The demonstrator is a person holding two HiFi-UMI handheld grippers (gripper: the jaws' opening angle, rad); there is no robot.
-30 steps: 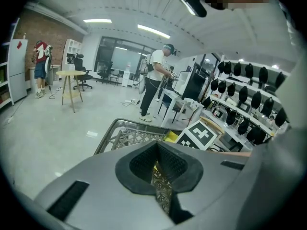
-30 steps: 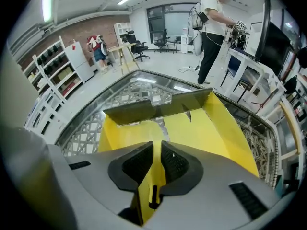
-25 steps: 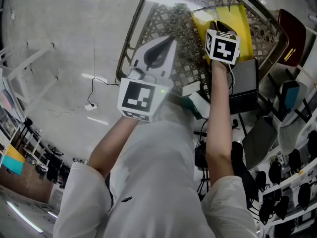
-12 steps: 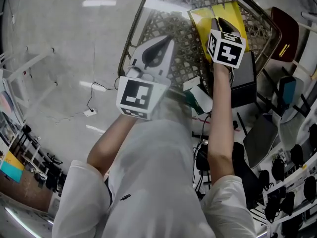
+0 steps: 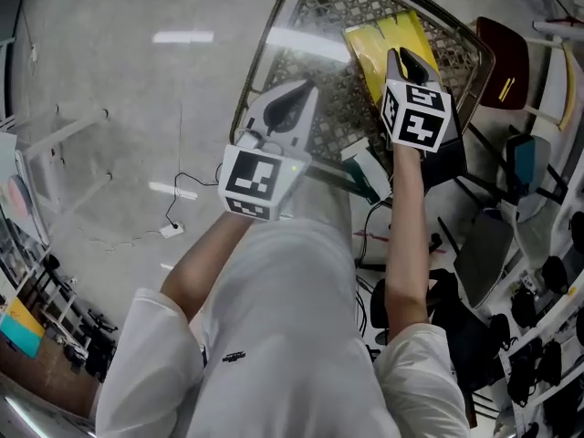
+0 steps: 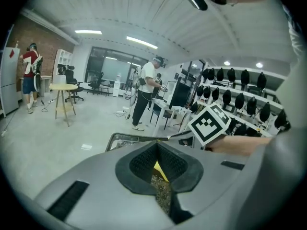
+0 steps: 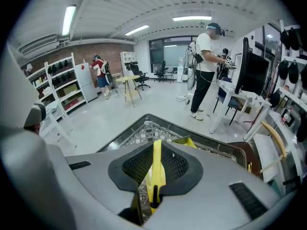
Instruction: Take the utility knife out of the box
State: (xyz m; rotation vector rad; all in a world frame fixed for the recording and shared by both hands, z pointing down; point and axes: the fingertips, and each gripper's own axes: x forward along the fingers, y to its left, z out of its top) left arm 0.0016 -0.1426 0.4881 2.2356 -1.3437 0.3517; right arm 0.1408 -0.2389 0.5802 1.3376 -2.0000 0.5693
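A yellow utility knife [image 7: 156,171] with a black slider stands between the pads of my right gripper [image 7: 157,143], which is shut on it. In the head view the right gripper [image 5: 402,59] hangs above a flat yellow box [image 5: 383,36] that lies in a lattice-bottomed crate [image 5: 267,51]. My left gripper [image 5: 305,88] hovers over the crate's near left part, with its tips together and nothing held. The left gripper view shows its jaws [image 6: 157,143] meeting at the tip, with a strip of the yellow box [image 6: 159,167] behind them.
The crate's dark rim [image 7: 144,117] encloses woven mesh. A dark red chair [image 5: 499,62] and black chairs stand to the right. A cable with a plug [image 5: 172,230] lies on the floor at left. Another person [image 7: 205,75] stands beyond by white tables.
Both grippers have risen toward the head camera. The right one has come up from the yellow box with the knife still in its jaws.
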